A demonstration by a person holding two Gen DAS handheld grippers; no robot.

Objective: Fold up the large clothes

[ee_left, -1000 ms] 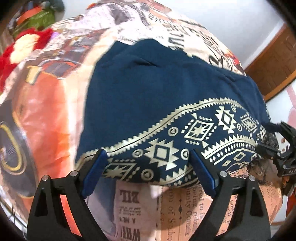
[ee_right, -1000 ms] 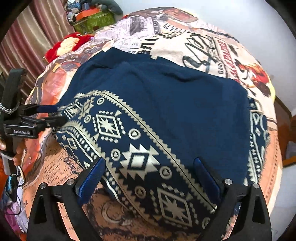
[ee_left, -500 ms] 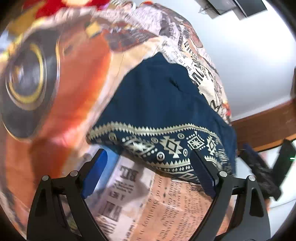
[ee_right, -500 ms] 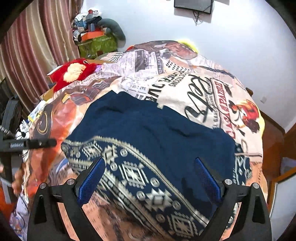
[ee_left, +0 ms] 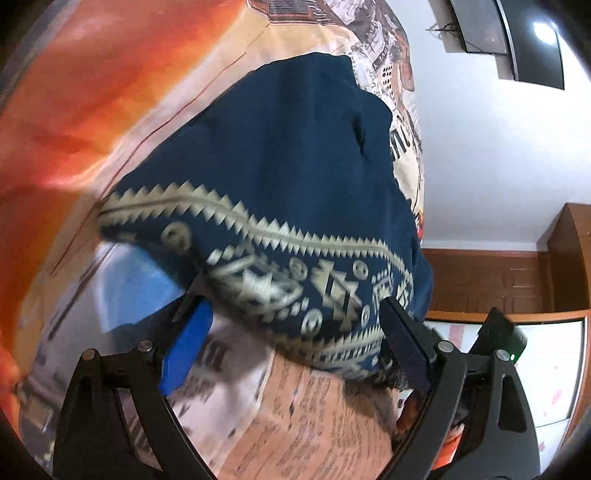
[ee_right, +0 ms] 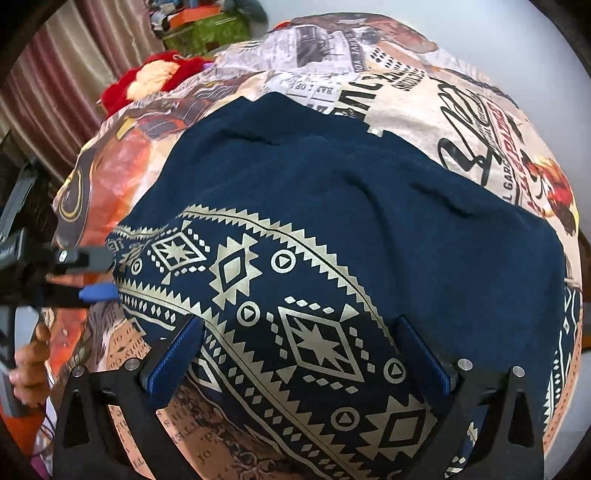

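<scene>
A navy garment (ee_right: 369, 221) with a cream geometric border lies folded on the bed's printed sheet (ee_right: 406, 96). My right gripper (ee_right: 301, 354) hovers over the border band near the front edge; its jaws are opening, the patterned cloth lies beneath the gap, and the pads do not press on it. My left gripper (ee_right: 105, 275) stands open at the garment's left corner, one finger above the other. In the left wrist view the left gripper (ee_left: 295, 343) is rolled sideways, and the garment's (ee_left: 295, 166) bordered edge sits just ahead of its fingertips.
A red plush toy (ee_right: 147, 81) and a green box (ee_right: 207, 33) sit at the bed's far side by a curtain (ee_right: 55, 92). A hand (ee_right: 29, 362) holds the left gripper's handle. A wall screen (ee_left: 517, 37) and wooden panelling (ee_left: 498, 280) lie beyond the bed.
The left gripper rolled sideways and sank toward the garment's left corner. The right gripper drew back, then came in close over the border band, with its jaws a little wider.
</scene>
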